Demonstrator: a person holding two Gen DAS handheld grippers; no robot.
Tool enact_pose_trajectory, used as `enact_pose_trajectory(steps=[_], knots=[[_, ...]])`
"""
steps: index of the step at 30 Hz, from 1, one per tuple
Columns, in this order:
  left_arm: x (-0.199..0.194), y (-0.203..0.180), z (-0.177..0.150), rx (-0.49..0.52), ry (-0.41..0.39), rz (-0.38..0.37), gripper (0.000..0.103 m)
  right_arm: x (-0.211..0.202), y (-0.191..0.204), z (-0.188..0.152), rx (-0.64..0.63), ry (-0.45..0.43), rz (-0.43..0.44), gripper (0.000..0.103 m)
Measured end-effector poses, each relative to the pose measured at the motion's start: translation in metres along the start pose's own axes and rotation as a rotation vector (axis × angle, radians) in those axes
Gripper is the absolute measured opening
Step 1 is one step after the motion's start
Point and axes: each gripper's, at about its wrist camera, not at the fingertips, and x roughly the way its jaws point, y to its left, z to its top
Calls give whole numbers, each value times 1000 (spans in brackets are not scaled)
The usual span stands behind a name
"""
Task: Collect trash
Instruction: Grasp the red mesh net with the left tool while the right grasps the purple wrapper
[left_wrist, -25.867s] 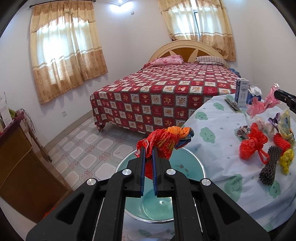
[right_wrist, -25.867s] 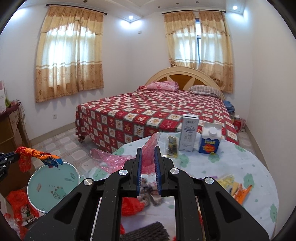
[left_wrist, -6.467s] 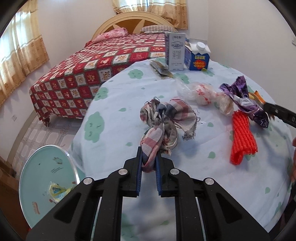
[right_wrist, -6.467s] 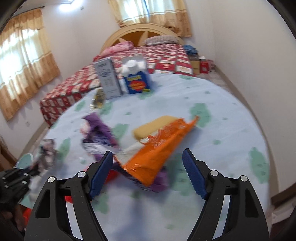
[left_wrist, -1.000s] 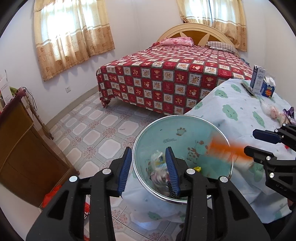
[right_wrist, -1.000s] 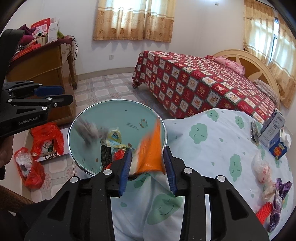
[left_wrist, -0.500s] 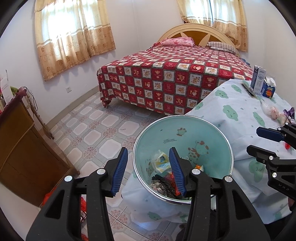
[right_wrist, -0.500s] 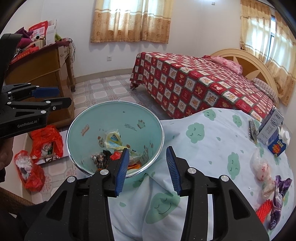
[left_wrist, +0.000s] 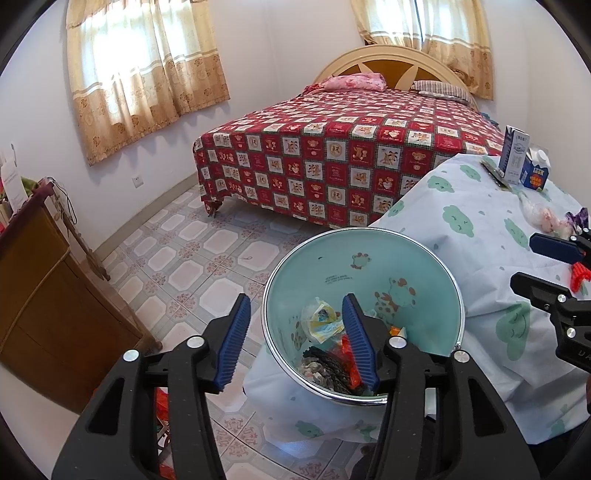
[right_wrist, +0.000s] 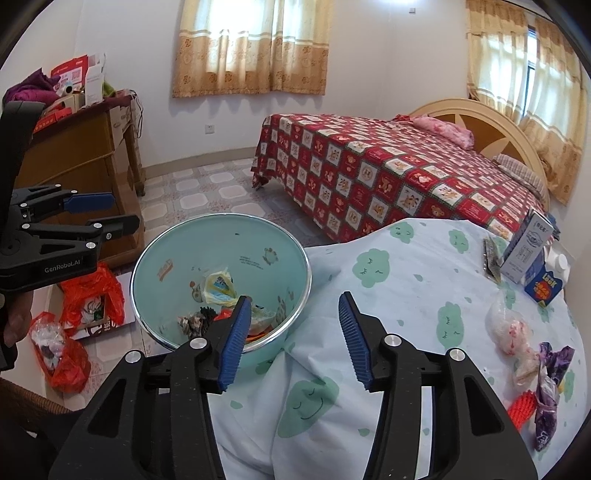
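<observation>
Blue ribbed pads line both black grippers, and both sets of jaws are opening with nothing between them. The left gripper (left_wrist: 295, 339) hangs over the near rim of the round mint-green metal bin with the shiny silver rim (left_wrist: 364, 266). The right gripper (right_wrist: 293, 341) hangs over the edge of the table where the cloth drops down, just beside the bin.

A second ago a checked rag was dropping from the left gripper and an orange wrapper from the right one. Now both lie in the bin, and both grippers are wider apart than they were.

In the bottom of the bin sits the heap of trash (left_wrist: 332, 354): a yellow and white wrapper, a dark knitted bit, the checked rag and red and orange scraps. The heap is jumbled, so no long side shows.

The round table with the white cloth printed with green clouds (right_wrist: 406, 273) touches the bin's side. Near its far edge stand a tall white and blue carton (right_wrist: 526, 247) and a small blue carton (right_wrist: 545, 286), both upright. Nearer the right edge lie a clear plastic bag with pink bits (right_wrist: 511, 332), a crumpled purple wrapper (right_wrist: 550, 384) and a bright orange net (right_wrist: 522, 408). The purple wrapper lies long, running from the far side to the near side.

On the floor by the bin are red plastic bags (right_wrist: 88, 291). A bed with a red checked cover (left_wrist: 351, 147) stands behind.
</observation>
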Motion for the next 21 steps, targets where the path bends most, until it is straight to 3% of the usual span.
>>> enact_pose_trajectory(steps=[10,15,21], knots=[[2,-33,-4,59,19,-36,57,-33,-36,-24,84,-33,-49,57],[2,-82,-7,148,23,-88,57,-66,-82,-59,179,-42,-159,59],[-3,-146,-1,217,6,-159,57,-108,-157,-114,355,-40,-360,65]])
